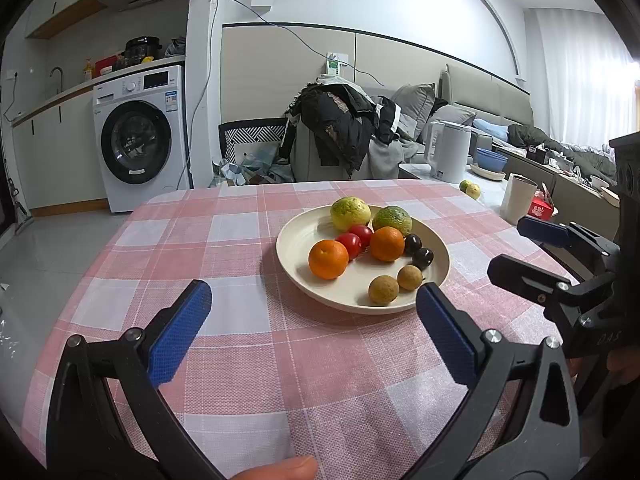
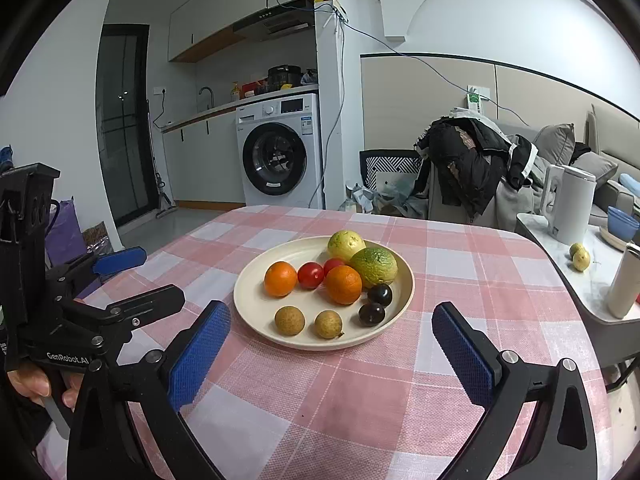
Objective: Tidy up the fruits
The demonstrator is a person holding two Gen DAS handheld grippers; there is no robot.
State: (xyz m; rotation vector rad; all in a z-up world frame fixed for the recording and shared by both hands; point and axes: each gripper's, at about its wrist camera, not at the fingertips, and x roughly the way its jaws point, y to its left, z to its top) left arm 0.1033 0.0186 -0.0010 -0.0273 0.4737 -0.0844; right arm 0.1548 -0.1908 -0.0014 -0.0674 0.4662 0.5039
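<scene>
A cream plate [image 1: 296, 240] [image 2: 256, 300] sits on the pink checked tablecloth [image 1: 224, 240]. On it lie two oranges [image 1: 328, 259], two red tomatoes [image 1: 349, 245], two green-yellow citrus fruits [image 1: 350, 213], two dark plums [image 1: 423, 258] and two brown longans [image 1: 383, 290]. My left gripper [image 1: 314, 292] hovers open just short of the plate's near rim, holding nothing. My right gripper [image 2: 331, 312] is also open and empty in front of the plate. Each gripper shows in the other's view, the right one [image 1: 510, 246] beside the plate's right and the left one [image 2: 160, 276] to its left.
A grey side table [image 2: 592, 280] on the right carries a white kettle [image 2: 572, 204], two small yellow-green fruits [image 2: 579, 255], a white cup [image 2: 624, 284] and a blue bowl. A chair draped with dark clothes [image 1: 340, 128] stands behind the table. A washing machine [image 1: 136, 140] is further back.
</scene>
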